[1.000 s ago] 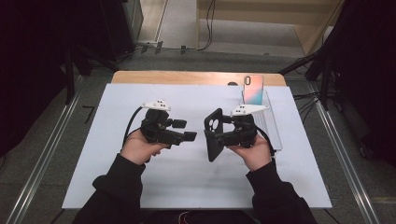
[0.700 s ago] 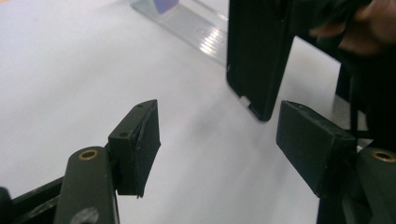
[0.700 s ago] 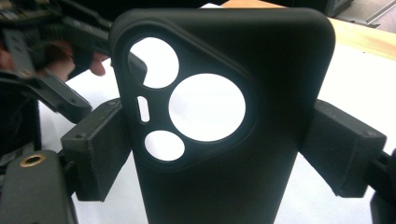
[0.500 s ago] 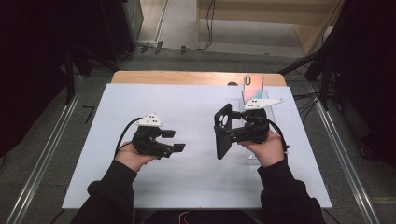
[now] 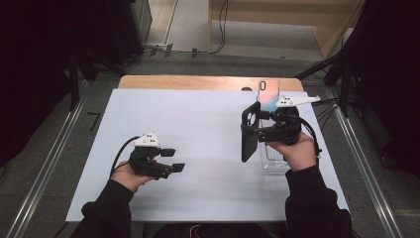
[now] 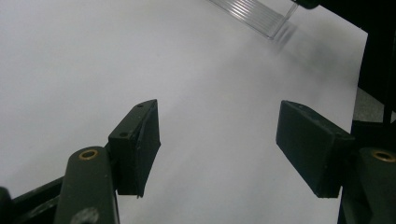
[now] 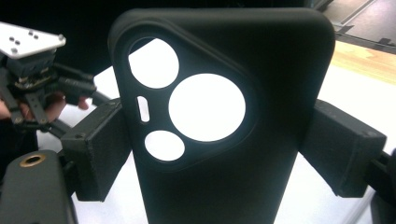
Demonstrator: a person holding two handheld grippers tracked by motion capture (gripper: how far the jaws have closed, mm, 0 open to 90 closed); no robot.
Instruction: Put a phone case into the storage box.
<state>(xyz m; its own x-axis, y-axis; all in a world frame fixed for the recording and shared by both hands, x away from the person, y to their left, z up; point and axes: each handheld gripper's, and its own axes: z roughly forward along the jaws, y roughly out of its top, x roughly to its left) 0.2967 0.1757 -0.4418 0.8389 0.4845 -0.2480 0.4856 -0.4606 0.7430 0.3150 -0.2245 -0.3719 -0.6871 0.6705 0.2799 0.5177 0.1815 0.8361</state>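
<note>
In the high view the right claw [image 5: 251,130] sits right of centre, pinching a black phone case [image 5: 249,133] by its two long edges so that the case stands upright above the white tabletop [image 5: 208,119]. In the right gripper view the case [image 7: 224,116] rises through the middle of the frame, its camera cut-outs at upper left showing the bright surface behind, and a pad presses against each side of it. Just beyond the case in the high view, a phone [image 5: 269,95] with a pink and blue back stands upright at the top of a clear stand [image 5: 273,161] lying under the right hand. The left claw [image 5: 173,159] is in the lower left, well apart from the case, its jaws spread with nothing between them. In the left gripper view those jaws hang over bare tabletop [image 6: 93,60], with the ridged edge of the clear stand [image 6: 254,16] at the top.
</note>
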